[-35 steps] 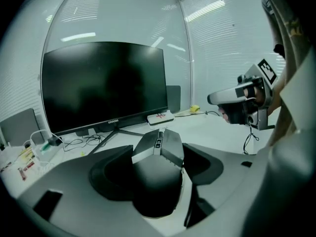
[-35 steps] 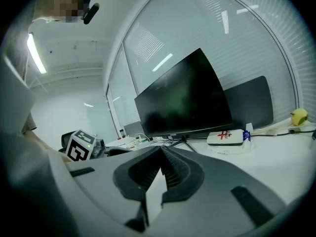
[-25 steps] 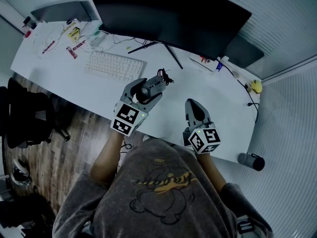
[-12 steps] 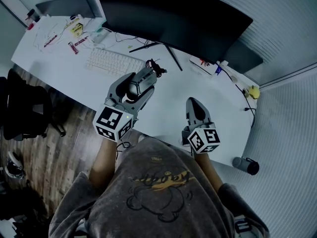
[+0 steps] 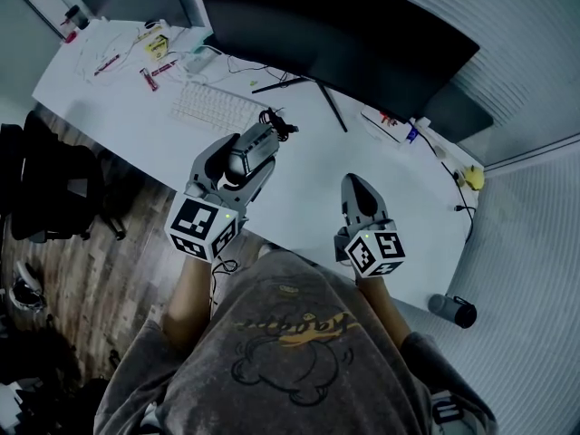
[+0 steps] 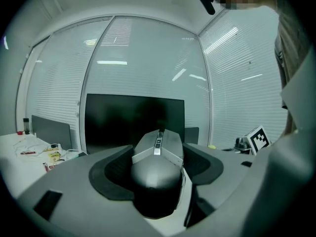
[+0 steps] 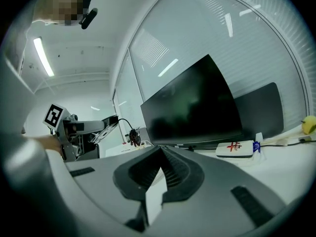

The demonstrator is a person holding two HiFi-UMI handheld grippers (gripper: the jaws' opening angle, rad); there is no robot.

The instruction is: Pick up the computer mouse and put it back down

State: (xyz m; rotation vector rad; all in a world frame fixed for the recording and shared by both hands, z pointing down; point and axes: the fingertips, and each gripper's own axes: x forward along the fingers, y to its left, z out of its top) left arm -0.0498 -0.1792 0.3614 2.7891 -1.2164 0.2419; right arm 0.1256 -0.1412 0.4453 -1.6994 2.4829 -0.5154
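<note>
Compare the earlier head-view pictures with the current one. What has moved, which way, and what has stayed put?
The left gripper, shut on the computer mouse throughout, has carried it leftward and back toward the person, seemingly higher above the desk. The right gripper has stayed shut and empty in its place; the keyboard and monitor are unmoved.

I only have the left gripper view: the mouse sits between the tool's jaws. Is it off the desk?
Observer: It appears so. In the right gripper view the left tool hangs above the desk, with the bundled cable of the mouse dangling at its tip.
Operator: What's the right tool doing?
Observer: The right tool has its jaws together with nothing between them, low over the desk near the person.
Operator: Anything near my set-down spot?
Observer: A white keyboard lies just beyond the left tool, slightly to its left.
</note>
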